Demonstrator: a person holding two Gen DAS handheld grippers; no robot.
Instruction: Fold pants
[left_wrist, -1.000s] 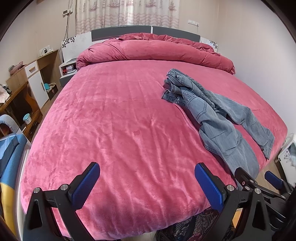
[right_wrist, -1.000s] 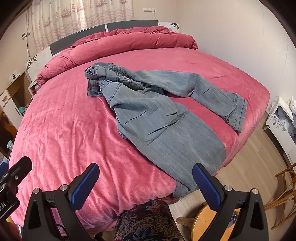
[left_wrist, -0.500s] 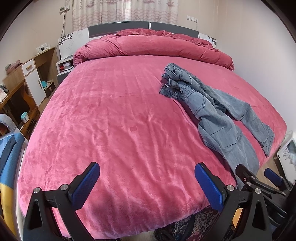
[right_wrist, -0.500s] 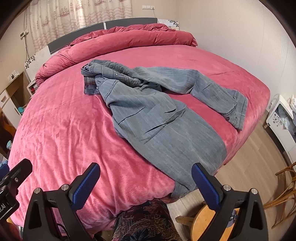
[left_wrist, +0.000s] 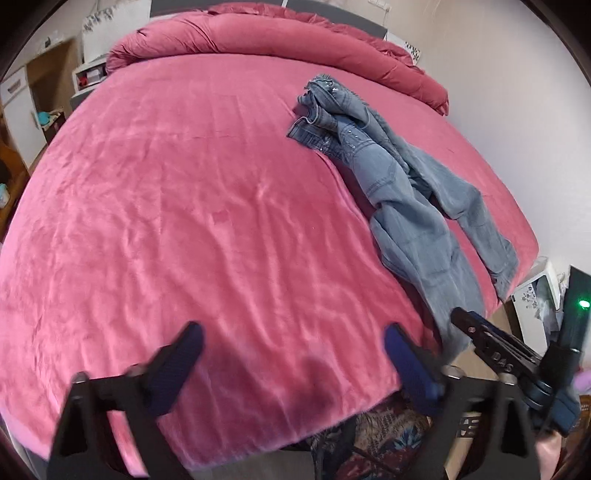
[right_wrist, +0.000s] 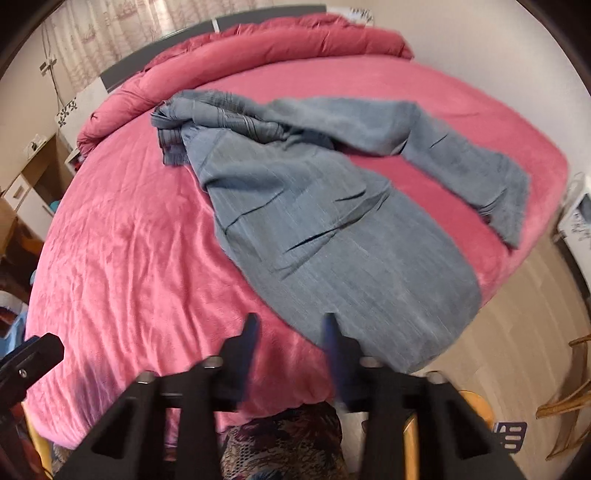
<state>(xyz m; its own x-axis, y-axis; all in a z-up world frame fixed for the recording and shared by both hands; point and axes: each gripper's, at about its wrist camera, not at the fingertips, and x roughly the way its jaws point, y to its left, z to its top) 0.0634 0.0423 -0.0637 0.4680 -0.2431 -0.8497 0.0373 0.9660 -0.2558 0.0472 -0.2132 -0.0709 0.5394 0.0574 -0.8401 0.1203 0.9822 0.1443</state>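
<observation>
One bed (left_wrist: 184, 221) fills both views, covered by a pink plush blanket with one rolled pink duvet (left_wrist: 258, 40) along its headboard end. On the bed's right half lies one pair of grey-blue denim pants (right_wrist: 314, 229), unfolded and crumpled: the waistband is bunched toward the duvet, one leg runs down to the foot edge with its cuff hanging over the side, and the other leg splays off toward the right edge. Denim like this is likely fairly heavy for cloth, limp, and not fragile; it should drag on the plush rather than slide, so lifting clear looks wiser than pulling flat. Judging by the lie, the near cuff or the leg's side seam is the handiest place to pinch, with the waistband corners for later squaring up; a pinch through both layers at a hem should hold well. There are two grippers. The left gripper (left_wrist: 291, 354) hovers above bare blanket near the foot, fingers spread wide and holding nothing, well apart from the pants. The right gripper (right_wrist: 291, 332) sits just at the near leg's lower edge, its blurred fingers (right_wrist: 248, 343) drawn narrow but with a gap between them, nothing clamped between them.
</observation>
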